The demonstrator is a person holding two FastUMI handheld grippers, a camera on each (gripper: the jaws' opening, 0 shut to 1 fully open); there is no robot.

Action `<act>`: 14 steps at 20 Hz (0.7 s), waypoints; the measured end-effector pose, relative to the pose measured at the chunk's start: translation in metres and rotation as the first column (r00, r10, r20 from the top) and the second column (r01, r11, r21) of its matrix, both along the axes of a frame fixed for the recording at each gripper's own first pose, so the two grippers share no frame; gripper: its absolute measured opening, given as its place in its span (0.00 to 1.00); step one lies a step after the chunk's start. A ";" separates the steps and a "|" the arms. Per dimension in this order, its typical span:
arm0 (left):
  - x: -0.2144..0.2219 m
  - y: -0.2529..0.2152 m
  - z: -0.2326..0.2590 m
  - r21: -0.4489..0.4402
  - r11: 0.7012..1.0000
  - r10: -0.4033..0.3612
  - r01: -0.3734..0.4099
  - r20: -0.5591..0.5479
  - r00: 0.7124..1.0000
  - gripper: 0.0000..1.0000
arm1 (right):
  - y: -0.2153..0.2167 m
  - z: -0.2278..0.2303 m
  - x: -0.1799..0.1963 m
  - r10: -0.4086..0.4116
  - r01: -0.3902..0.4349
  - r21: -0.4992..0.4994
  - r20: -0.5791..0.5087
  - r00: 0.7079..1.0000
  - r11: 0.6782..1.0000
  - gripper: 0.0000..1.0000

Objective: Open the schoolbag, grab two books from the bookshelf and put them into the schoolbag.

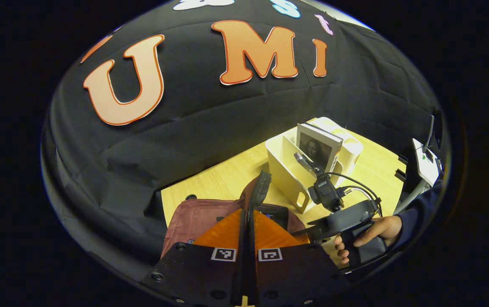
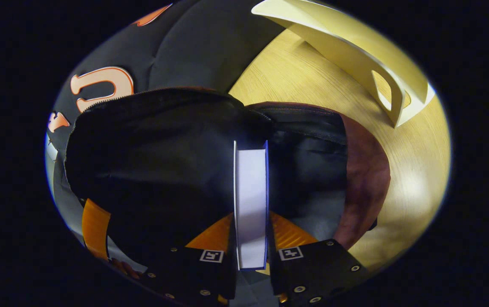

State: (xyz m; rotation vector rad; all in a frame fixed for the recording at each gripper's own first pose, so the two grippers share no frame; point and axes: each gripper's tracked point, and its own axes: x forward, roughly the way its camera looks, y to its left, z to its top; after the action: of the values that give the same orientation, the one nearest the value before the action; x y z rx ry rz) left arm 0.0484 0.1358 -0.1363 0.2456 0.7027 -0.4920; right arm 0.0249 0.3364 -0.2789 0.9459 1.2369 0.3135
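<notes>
Now, left gripper view first.
Left gripper (image 1: 247, 221): orange fingers (image 1: 223, 232) clenched on a dark strip of the schoolbag (image 1: 197, 217), apparently its flap edge or strap, which rises between them.
Schoolbag: maroon, lying on the wooden table (image 1: 223, 179) right under this gripper.
Bookshelf (image 1: 287, 170): a cream divided rack beyond the bag, to the right, with one book (image 1: 317, 147) standing upright in it (a portrait on its cover).
Right gripper (image 1: 302, 160): farther off, held by a hand (image 1: 368, 234) in a dark sleeve; from here I cannot tell how its fingers stand.

Right gripper view.
Right gripper (image 2: 250, 238): fingers (image 2: 289, 232) pressed on both covers of a blue-edged book (image 2: 250, 192), its white page edge facing the camera.
Held book: upright, at the open mouth of the schoolbag (image 2: 363, 179), dark lining (image 2: 163, 162) all around it.
Left gripper (image 2: 95, 226): an orange finger at the bag's left edge.
Bookshelf (image 2: 355, 55): upper right on the table (image 2: 415, 170), apart from the bag.
</notes>
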 end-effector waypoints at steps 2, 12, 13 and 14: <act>0.003 0.003 -0.002 0.003 1.000 0.010 -0.010 -0.002 1.000 0.05 | 0.000 0.000 0.000 0.019 -0.020 -0.026 -0.033 0.999 0.999 0.42; 0.004 -0.002 -0.008 -0.003 1.000 0.024 -0.024 0.001 1.000 0.05 | -0.105 0.012 -0.012 0.081 -0.073 -0.223 0.027 0.996 0.972 0.97; 0.003 -0.002 -0.009 -0.001 1.000 0.026 -0.026 -0.001 1.000 0.05 | -0.115 0.016 -0.014 0.090 -0.080 -0.244 0.032 0.995 0.966 0.97; 0.004 -0.003 -0.009 -0.004 1.000 0.027 -0.027 0.000 1.000 0.05 | -0.126 0.021 -0.015 0.103 -0.089 -0.262 0.037 0.994 0.961 0.97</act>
State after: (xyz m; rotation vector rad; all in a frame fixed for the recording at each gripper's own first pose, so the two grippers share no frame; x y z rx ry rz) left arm 0.0524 0.1324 -0.1458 0.2324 0.7042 -0.4677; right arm 0.0099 0.2102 -0.2582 0.6498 1.2455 0.2422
